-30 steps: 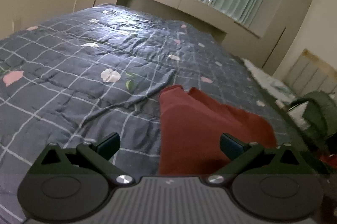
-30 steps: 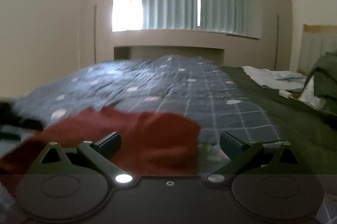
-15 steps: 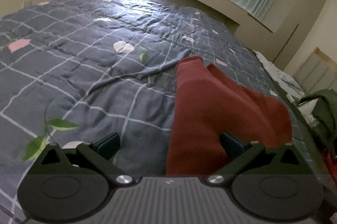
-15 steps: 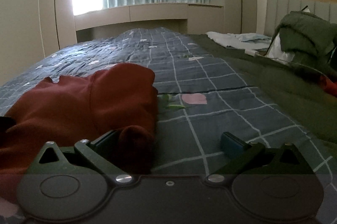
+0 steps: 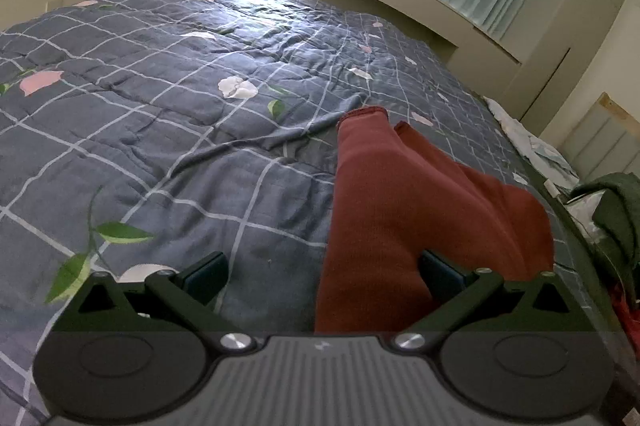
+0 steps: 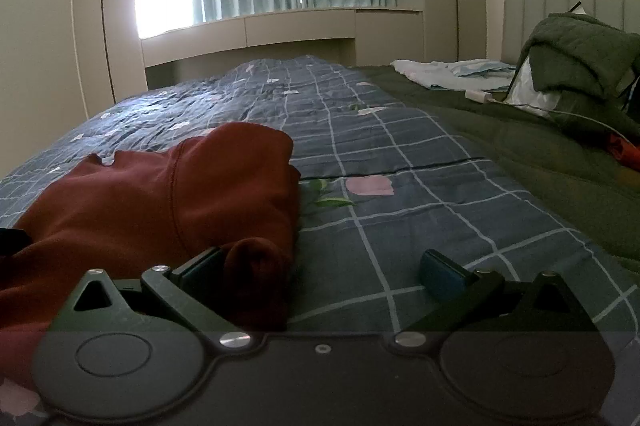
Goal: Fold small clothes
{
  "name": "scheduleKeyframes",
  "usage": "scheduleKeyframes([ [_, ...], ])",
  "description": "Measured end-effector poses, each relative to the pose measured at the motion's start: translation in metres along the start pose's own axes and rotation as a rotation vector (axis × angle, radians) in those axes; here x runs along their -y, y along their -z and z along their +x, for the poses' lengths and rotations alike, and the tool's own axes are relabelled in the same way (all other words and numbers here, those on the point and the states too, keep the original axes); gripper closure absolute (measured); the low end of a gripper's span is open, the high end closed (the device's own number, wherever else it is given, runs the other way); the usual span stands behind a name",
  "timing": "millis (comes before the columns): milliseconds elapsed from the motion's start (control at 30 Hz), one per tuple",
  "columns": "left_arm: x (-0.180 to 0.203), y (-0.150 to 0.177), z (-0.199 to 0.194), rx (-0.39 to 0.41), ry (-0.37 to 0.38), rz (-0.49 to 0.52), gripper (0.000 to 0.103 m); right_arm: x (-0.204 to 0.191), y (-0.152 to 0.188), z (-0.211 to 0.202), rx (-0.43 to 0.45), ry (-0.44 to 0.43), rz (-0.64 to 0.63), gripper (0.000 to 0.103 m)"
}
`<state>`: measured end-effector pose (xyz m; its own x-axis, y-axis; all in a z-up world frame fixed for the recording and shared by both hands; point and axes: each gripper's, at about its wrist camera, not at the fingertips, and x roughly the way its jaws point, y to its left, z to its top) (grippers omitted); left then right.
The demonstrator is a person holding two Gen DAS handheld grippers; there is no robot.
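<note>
Lying on a blue checked quilt (image 5: pixel 168 129), a red garment (image 5: pixel 404 209) is seen partly folded, its sleeves stretched away from the cameras. The left gripper (image 5: pixel 322 272) is held with jaws spread wide, its right finger over the cloth's near edge, nothing gripped. The right gripper (image 6: pixel 320 266) is likewise released, a bunched fold just beside its left finger. A green jacket (image 6: pixel 580 53) is piled far right.

No text, label, brand, number or sign can be read anywhere in either wrist view.
</note>
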<state>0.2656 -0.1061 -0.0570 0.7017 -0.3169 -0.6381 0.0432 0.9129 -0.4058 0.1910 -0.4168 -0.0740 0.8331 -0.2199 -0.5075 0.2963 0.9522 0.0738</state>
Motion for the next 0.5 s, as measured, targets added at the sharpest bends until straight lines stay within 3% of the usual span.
scheduleKeyframes([
  [300, 0.002, -0.001, -0.007, 0.011, -0.007, 0.006, 0.001, 0.003, 0.002, -0.003, 0.021, -0.019, 0.023, 0.001],
  [500, -0.006, -0.001, -0.027, 0.052, 0.037, -0.017, 0.0, 0.008, 0.004, -0.009, 0.061, -0.04, 0.057, 0.001],
])
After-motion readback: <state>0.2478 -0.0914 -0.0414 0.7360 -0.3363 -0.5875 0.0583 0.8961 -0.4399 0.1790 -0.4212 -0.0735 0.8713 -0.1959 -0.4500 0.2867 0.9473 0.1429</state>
